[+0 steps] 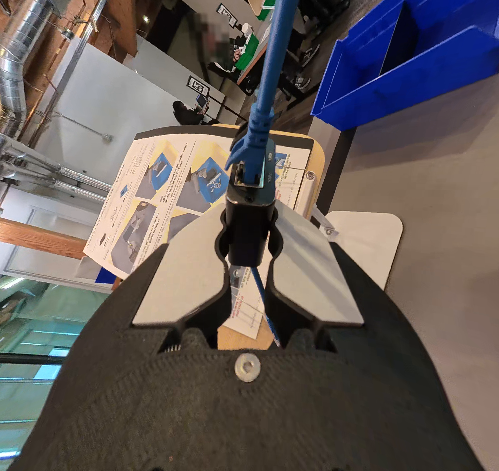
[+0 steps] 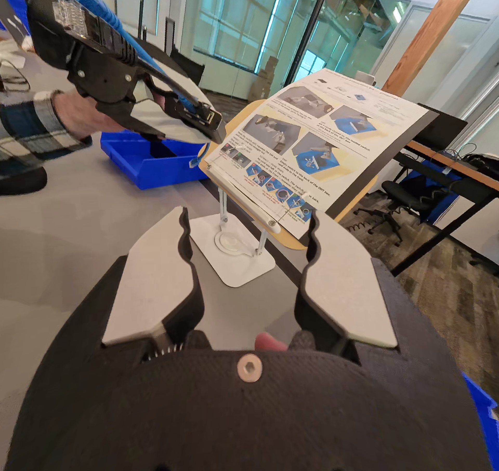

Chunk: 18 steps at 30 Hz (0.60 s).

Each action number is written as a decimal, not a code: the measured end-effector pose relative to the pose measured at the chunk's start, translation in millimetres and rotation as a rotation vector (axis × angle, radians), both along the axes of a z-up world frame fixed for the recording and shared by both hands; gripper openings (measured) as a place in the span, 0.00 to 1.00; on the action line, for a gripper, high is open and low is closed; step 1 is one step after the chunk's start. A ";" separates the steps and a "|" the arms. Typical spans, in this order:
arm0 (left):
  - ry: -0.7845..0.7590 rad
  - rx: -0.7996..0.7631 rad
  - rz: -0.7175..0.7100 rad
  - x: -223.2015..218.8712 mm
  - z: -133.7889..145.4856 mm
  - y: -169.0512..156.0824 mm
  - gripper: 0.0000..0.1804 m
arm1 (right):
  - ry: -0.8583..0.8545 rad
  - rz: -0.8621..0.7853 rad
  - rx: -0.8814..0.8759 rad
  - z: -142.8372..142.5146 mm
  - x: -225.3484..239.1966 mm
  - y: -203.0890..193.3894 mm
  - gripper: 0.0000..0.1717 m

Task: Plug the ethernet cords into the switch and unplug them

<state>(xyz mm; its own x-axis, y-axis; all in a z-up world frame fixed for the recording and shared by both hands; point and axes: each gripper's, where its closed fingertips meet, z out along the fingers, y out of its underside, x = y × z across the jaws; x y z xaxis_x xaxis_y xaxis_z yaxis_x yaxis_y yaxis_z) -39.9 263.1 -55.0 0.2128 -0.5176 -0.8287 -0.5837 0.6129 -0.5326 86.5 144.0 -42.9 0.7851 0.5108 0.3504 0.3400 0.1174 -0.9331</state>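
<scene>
From the left wrist view, the left tool (image 1: 248, 231) is clamped on a small black ethernet switch (image 1: 247, 216), both pads pressed against its sides, the ports facing away from the tool. A blue ethernet cord (image 1: 271, 53) runs out ahead of the tool, and its booted plug (image 1: 249, 153) sits in a port at the far end of the switch. A second length of blue cord (image 1: 260, 290) hangs behind the switch, between the fingers. To do this step well, I would keep the switch held square and steady, so the other tool can pinch the latch tab down and draw the plug straight out along the port.

From the right wrist view, the right tool (image 2: 247, 242) stands wide apart with nothing between its fingers (image 2: 159, 269). The left tool (image 2: 151, 112) is up and to its left, well apart, held by a hand (image 2: 81, 115) in a plaid sleeve, with the switch (image 2: 201, 118) at its tip. The right tool would have to swing up and left to reach the plug.

Below the right tool lies a grey bench (image 2: 67, 228). Just ahead stands a white stand (image 2: 235, 255) carrying an instruction sheet (image 2: 324, 145), and a blue bin (image 2: 151, 164) sits ahead to the left. Beyond are glass partitions, a wooden post, an office chair (image 2: 397, 201) and another desk.
</scene>
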 end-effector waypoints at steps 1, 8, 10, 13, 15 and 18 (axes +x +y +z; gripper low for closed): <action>0.008 0.008 0.000 -0.9 -0.4 0.2 0.14 | -0.026 0.003 0.003 -1.6 -0.6 -0.1 0.46; 0.098 0.044 -0.052 -0.7 -7.8 -11.9 0.14 | -0.165 0.103 0.053 -11.2 -23.6 -1.6 0.33; 0.120 0.036 -0.076 0.5 -11.5 -18.2 0.14 | -0.217 0.157 0.088 -13.7 -35.6 -3.3 0.30; 0.147 0.047 -0.091 1.7 -14.7 -25.8 0.14 | -0.263 0.195 0.105 -17.0 -48.5 -0.5 0.30; 0.153 0.053 -0.105 3.6 -15.2 -31.3 0.14 | -0.288 0.212 0.119 -18.2 -54.8 1.9 0.28; 0.160 0.054 -0.130 7.7 -15.5 -38.3 0.14 | -0.333 0.231 0.162 -18.3 -63.1 4.3 0.26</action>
